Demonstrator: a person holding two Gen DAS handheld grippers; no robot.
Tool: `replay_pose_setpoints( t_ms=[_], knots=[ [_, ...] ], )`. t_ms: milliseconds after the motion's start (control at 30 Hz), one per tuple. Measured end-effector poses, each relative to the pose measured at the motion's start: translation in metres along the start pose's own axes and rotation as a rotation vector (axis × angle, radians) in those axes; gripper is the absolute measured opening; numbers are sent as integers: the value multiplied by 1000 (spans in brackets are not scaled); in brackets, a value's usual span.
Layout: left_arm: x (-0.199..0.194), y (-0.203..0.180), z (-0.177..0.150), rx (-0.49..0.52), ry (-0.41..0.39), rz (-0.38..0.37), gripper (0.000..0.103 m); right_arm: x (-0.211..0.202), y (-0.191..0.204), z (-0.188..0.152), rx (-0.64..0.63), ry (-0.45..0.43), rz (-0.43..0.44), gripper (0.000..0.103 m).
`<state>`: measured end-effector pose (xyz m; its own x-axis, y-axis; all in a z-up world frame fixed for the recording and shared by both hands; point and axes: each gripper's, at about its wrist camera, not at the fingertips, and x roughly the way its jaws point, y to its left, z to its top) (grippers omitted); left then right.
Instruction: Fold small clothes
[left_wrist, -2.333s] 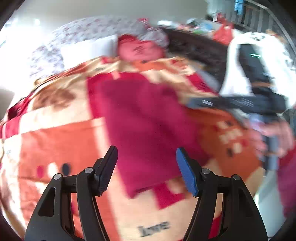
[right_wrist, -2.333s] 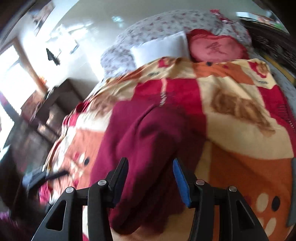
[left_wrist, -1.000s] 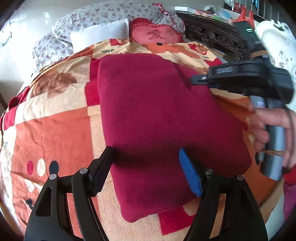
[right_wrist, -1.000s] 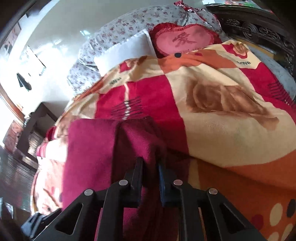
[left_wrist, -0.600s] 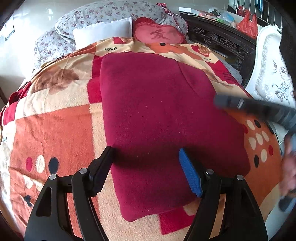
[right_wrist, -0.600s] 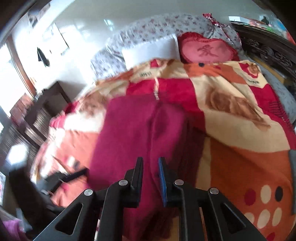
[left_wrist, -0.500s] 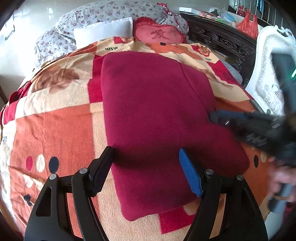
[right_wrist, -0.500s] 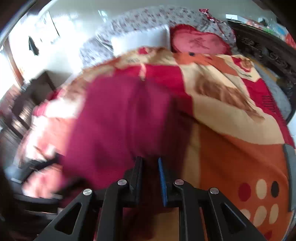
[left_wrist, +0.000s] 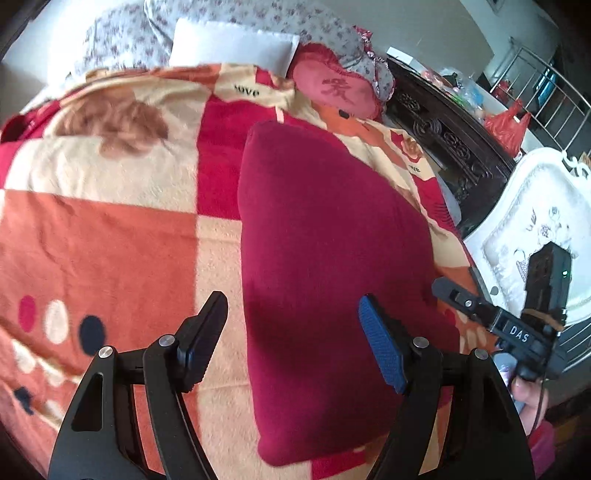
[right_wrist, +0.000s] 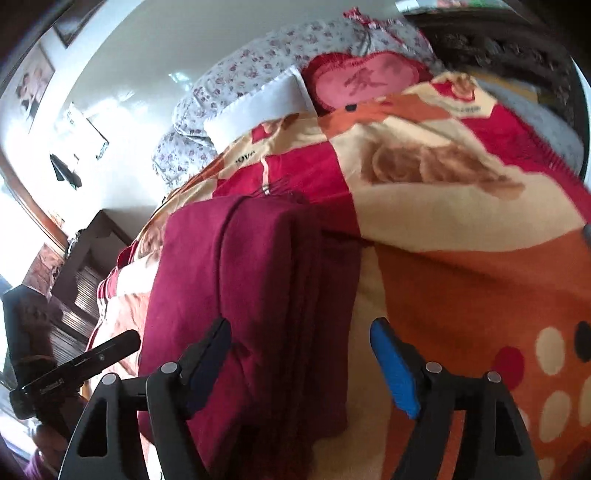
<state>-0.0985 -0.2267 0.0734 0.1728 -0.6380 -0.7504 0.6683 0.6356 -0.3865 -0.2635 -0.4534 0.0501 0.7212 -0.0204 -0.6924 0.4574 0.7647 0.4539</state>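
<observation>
Right gripper (right_wrist: 301, 363): jaws have just been opening, now spread wide. The folded edge of the dark red garment (right_wrist: 255, 295) sits in the gap between them, pads not pressing it, so it's released, not held. Left gripper (left_wrist: 291, 341): jaws spread too, hovering over the near part of the same garment (left_wrist: 325, 229), nothing pinched.

Garment lies on the patchwork blanket (left_wrist: 110, 229), folded into a long strip running away from the person toward the pillows (left_wrist: 236, 42). Right-hand side shows stacked layers along its edge.

Step in hand, as I read it: letting go after a lengthwise fold, then setting up the crosswise one. To do it well:
- lift the right gripper clear without dragging the top layer
- grab both near corners, all layers in each pinch
- carry the near end over to the far end, edges aligned, lay it flat

Pose: both grippers pitched steeply down at the bed. Left is over the strip's near left edge, right at its right edge, seen low on the right in the left wrist view. A hand (left_wrist: 526, 397) shows on the right gripper's handle.
</observation>
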Motion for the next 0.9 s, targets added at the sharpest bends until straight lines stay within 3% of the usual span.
replay_pose_setpoints(
  t_ms=[200,400,433,467,567,733,900],
  knots=[
    [32,1,-1,-12,68,-41,74,30,-16,1,86,55,94,84],
    [46,-3,-2,-26,71,-54,79,44,-25,2,135,83,170,89],
    [47,-3,-1,-29,71,-55,79,44,-24,3,126,85,175,84],
    [47,-4,-1,-28,69,-52,79,42,-22,3,122,85,186,71],
    [45,-9,-3,-5,60,-35,73,35,-12,3,84,79,187,55],
    [32,-16,-3,21,31,-3,52,19,3,2,50,57,159,44],
    [12,-21,-8,59,6,23,47,-1,20,1,19,36,167,41]
  ],
)
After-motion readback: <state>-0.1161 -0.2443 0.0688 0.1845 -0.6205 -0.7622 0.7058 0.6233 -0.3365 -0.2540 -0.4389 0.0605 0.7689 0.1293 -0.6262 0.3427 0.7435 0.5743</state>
